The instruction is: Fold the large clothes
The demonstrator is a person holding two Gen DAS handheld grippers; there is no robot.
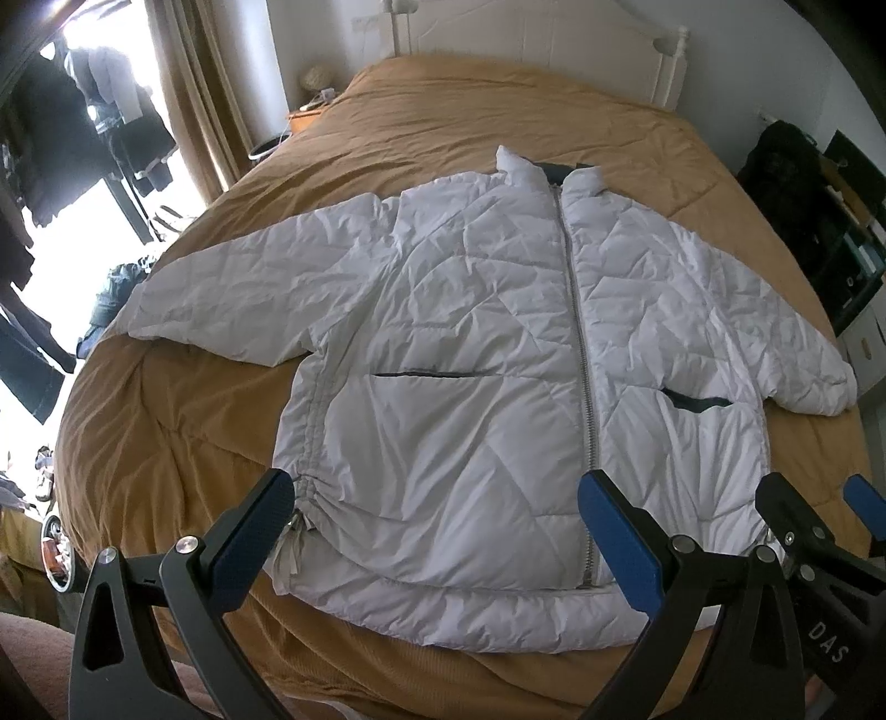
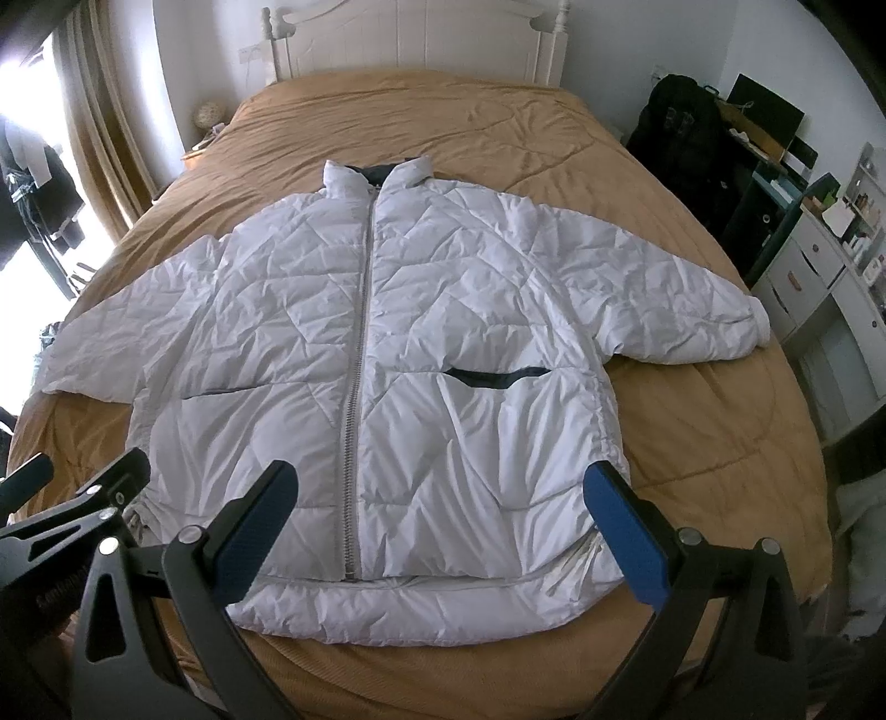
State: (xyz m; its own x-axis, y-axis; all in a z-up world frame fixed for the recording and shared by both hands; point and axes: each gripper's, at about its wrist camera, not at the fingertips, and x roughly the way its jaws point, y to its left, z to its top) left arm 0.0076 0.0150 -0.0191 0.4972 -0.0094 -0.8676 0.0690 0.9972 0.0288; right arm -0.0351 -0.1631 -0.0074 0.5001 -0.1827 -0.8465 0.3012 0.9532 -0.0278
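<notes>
A white quilted puffer jacket (image 1: 470, 343) lies flat and zipped on the brown bedspread (image 1: 498, 111), collar toward the headboard, both sleeves spread outward. In the right wrist view the same jacket (image 2: 387, 343) fills the middle of the bed. My left gripper (image 1: 437, 537) hovers open above the jacket's hem, left of the zip's lower end. My right gripper (image 2: 443, 531) is open too, above the hem to the right of the zip. Neither holds anything. The right gripper (image 1: 814, 515) shows at the left wrist view's right edge, and part of the left gripper (image 2: 83, 498) at the right wrist view's left edge.
A white headboard (image 2: 415, 39) stands at the far end. Brown curtains (image 1: 188, 83) and hanging dark clothes (image 1: 50, 166) are at the bright window on the left. White drawers (image 2: 819, 288) and dark bags (image 2: 681, 127) line the right side of the bed.
</notes>
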